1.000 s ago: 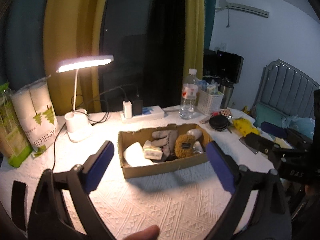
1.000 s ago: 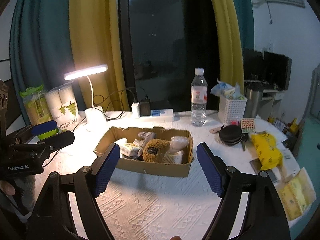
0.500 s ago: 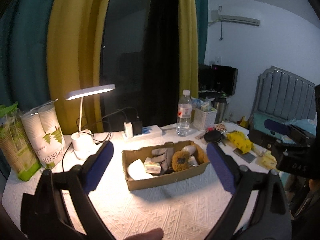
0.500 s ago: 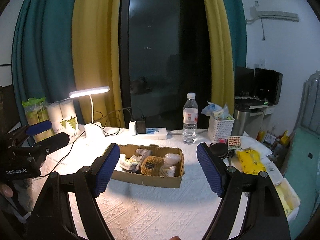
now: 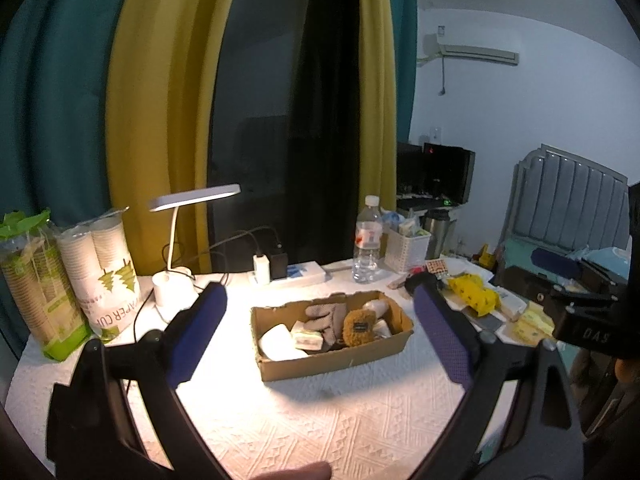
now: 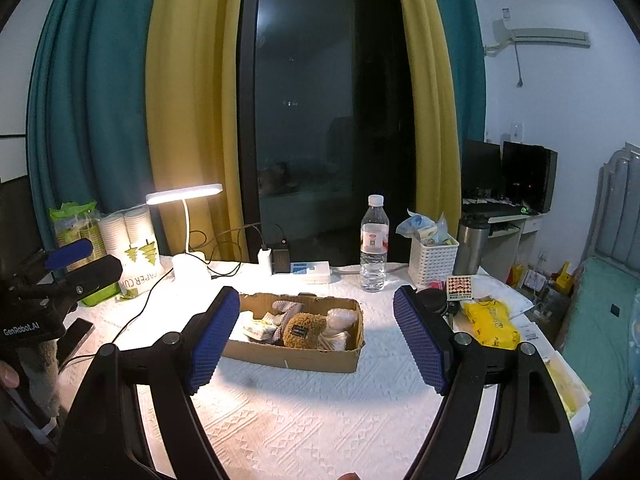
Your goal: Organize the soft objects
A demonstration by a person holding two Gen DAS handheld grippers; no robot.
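Observation:
A cardboard box (image 5: 340,358) (image 6: 320,358) sits on the white tablecloth and holds soft items: a brown plush (image 5: 359,326) (image 6: 302,330), a grey sock (image 5: 326,314), white and pale bundles (image 5: 276,338). My left gripper (image 5: 320,334) is open and empty, held above and in front of the box. My right gripper (image 6: 316,336) is open and empty, also above and in front of the box. Each gripper shows at the edge of the other's view: the right gripper (image 5: 576,312) at the right, the left gripper (image 6: 72,268) at the left.
A lit desk lamp (image 6: 186,240), a power strip (image 6: 308,272), a water bottle (image 6: 374,244), a white basket (image 6: 434,258), paper cup packs (image 5: 100,276), a yellow pack (image 6: 490,322) and a black round case (image 6: 434,302) surround the box. A bed (image 6: 600,320) is at right.
Both grippers have risen and pulled back from the box, which now looks smaller and farther. Both stayed open and empty.

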